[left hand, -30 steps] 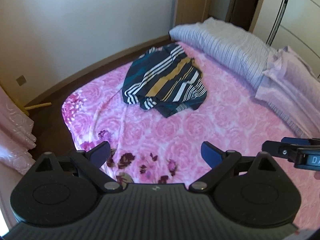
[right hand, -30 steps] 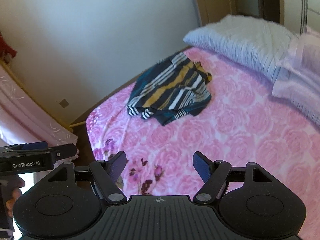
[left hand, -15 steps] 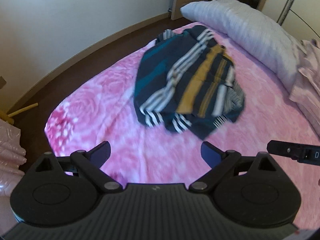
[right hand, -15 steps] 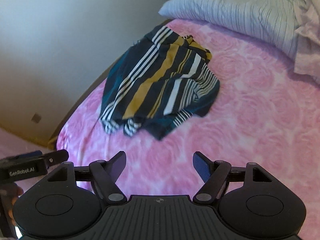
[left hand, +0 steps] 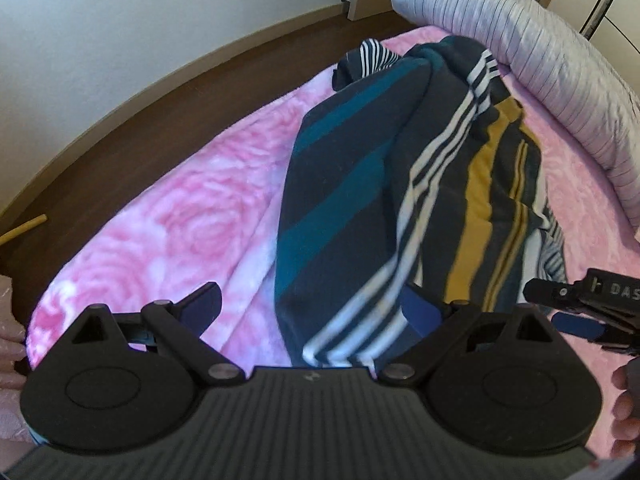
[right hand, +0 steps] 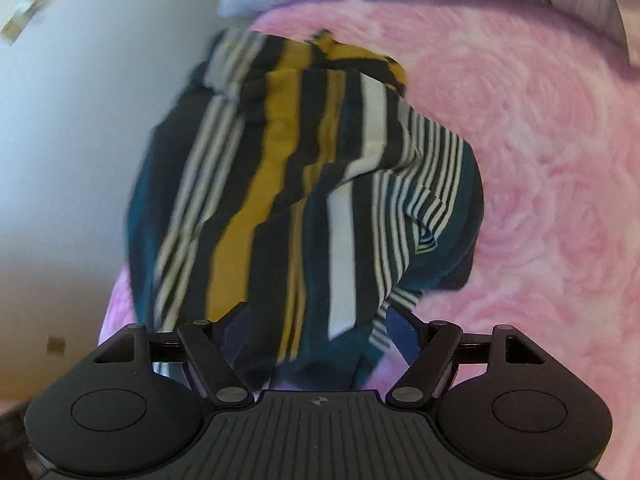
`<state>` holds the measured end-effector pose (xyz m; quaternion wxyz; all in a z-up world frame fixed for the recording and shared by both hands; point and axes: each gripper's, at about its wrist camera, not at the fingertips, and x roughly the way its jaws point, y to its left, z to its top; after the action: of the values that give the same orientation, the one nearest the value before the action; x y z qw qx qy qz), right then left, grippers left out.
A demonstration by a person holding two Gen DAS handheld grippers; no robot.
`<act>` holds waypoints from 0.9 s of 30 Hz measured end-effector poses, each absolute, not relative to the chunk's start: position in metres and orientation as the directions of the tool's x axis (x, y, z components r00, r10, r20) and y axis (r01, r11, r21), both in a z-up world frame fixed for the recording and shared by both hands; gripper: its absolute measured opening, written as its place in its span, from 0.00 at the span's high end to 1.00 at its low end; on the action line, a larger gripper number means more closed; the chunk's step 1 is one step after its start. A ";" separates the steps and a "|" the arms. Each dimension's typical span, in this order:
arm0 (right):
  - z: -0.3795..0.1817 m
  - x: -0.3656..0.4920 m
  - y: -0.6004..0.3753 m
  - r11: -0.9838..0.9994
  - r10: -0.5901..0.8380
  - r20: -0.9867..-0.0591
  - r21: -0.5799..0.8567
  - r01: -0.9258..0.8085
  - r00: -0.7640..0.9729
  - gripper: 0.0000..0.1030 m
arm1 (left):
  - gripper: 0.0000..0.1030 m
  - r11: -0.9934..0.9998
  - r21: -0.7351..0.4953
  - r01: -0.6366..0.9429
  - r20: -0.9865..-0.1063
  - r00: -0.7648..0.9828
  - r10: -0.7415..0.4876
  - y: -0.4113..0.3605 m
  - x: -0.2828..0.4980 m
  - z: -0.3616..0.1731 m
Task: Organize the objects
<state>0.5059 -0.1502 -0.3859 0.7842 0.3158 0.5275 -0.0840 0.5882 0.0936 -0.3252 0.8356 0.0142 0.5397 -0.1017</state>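
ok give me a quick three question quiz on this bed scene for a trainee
1. True or false: the left gripper has closed on the striped garment.
2. The garment lies on: A) the floor B) the pink blanket C) the pillow.
3. Fill in: in the right wrist view, the garment's near edge sits between the right gripper's open ____.

Key: 1 false; 2 B; 3 fingers

White wall [left hand: 140, 20], brown floor [left hand: 132, 120], pink bedspread [left hand: 180, 232].
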 end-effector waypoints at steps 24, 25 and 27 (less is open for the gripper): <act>-0.203 0.451 -0.197 0.748 0.056 -0.402 0.623 0.229 0.914 0.98 | 0.10 0.950 -0.143 0.277 -0.848 0.461 -0.262 0.064 0.594 -0.249; -0.185 0.438 -0.200 0.754 0.034 -0.365 0.620 0.216 0.930 0.99 | 0.10 0.944 -0.148 0.294 -0.838 0.470 -0.277 0.059 0.588 -0.239; -0.153 0.418 -0.215 0.749 -0.016 -0.296 0.629 0.207 0.955 0.99 | 0.10 0.930 -0.155 0.333 -0.815 0.489 -0.311 0.048 0.574 -0.216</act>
<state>0.4178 -0.2148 -0.1531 0.9252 0.3488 0.1369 -0.0604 0.5741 0.0476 -0.2159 0.8627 0.0117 0.4700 -0.1866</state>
